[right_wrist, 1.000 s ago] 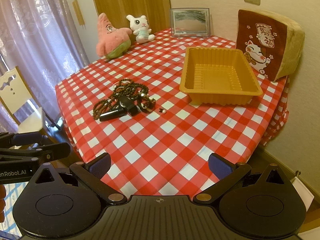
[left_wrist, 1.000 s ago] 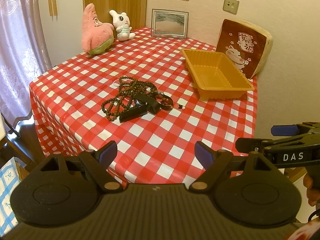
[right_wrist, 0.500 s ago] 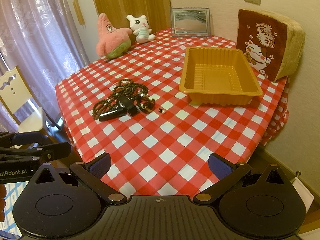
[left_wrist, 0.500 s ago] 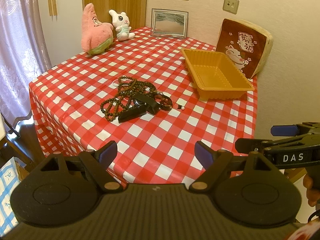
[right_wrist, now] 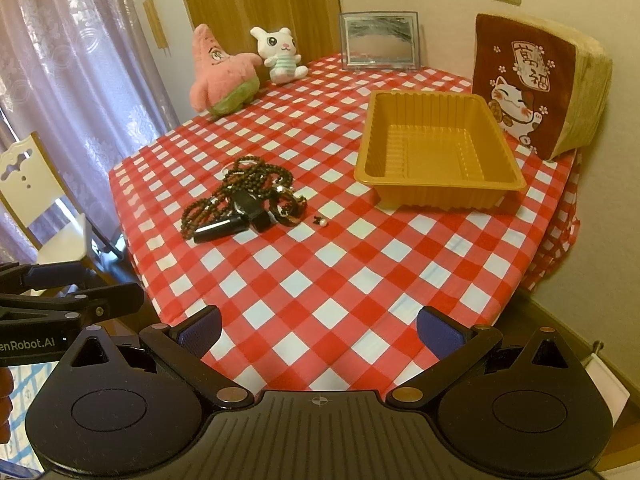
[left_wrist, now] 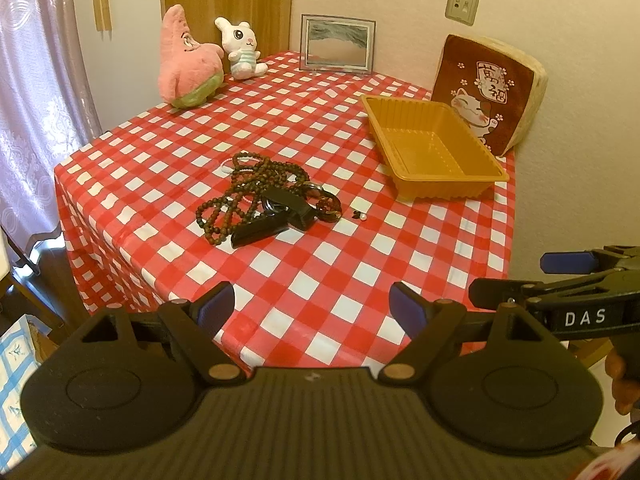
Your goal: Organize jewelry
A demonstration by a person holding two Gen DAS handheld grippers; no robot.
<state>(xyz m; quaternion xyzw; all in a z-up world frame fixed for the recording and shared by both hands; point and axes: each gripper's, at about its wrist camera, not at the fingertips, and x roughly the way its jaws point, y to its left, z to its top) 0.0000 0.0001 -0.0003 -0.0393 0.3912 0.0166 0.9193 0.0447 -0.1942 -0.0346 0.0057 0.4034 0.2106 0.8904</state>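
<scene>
Checked tablecloth (right_wrist: 320,272) | beads (right_wrist: 248,184) heaped (maybe a watch) | both fingers (left_wrist: 214,306) spread

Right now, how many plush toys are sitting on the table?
2, both at the far left corner: a pink starfish plush and, right beside it toward the picture frame, a white bunny plush. The cat-print cushion isn't counted.

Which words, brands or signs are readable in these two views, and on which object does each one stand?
"DAS": on the black right gripper, seen from the left wrist.
"enRobot.AI", cut off at the picture's edge: on the black left gripper, seen from the right wrist.
"萬福": on the sign above the cat on the brown lucky-cat cushion.
Nothing else carries text.
</scene>
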